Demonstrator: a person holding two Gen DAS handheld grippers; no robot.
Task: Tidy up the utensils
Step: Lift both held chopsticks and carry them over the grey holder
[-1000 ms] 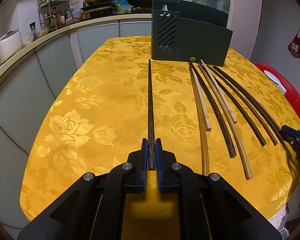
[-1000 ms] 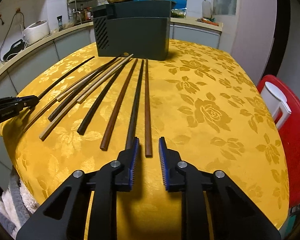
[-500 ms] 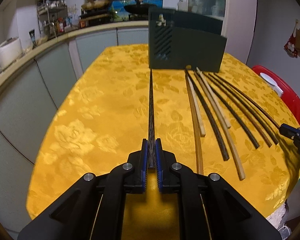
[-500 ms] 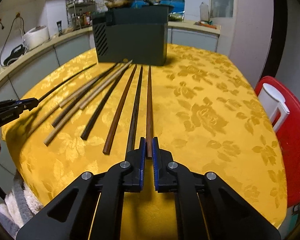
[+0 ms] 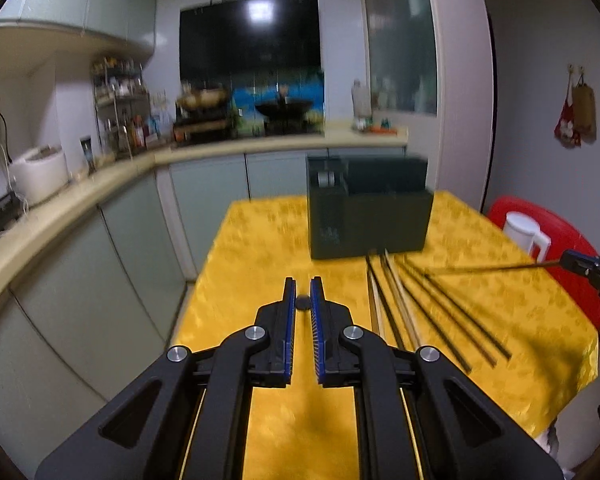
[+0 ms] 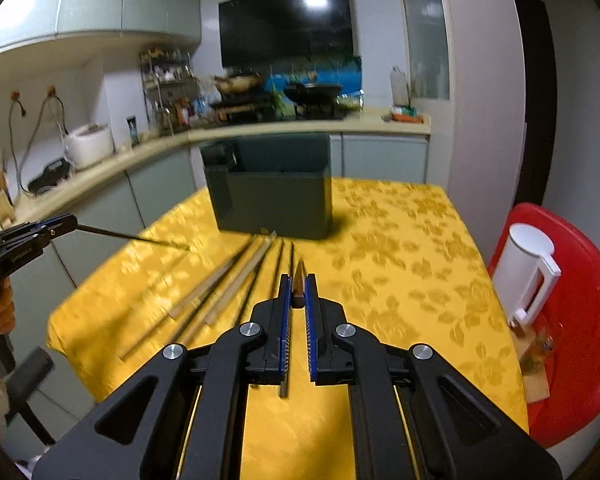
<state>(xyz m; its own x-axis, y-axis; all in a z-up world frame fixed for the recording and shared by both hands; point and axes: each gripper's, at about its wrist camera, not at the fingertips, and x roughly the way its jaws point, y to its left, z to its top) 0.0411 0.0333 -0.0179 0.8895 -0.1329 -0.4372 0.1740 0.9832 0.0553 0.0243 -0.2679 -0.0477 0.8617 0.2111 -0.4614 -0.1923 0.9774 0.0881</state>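
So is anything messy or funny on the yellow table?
Nothing is spilled or broken. The chopsticks on the table lie loose and fanned out, not paired, in front of the dark green box. Each gripper holds one chopstick up in the air.

- A yellow floral tablecloth point(image 6: 400, 264) covers the table.
- A red chair point(image 6: 580, 320) stands just beside the table's right edge, with a white jug point(image 6: 524, 272) on its seat.
- A white rice cooker point(image 5: 40, 174) sits on the beige counter point(image 5: 100, 188) along the left wall.
- A black range hood point(image 6: 286, 24) hangs above two woks, perhaps on a stove; motion blur hides detail.
- A wire rack point(image 5: 118, 120) holds bottles.
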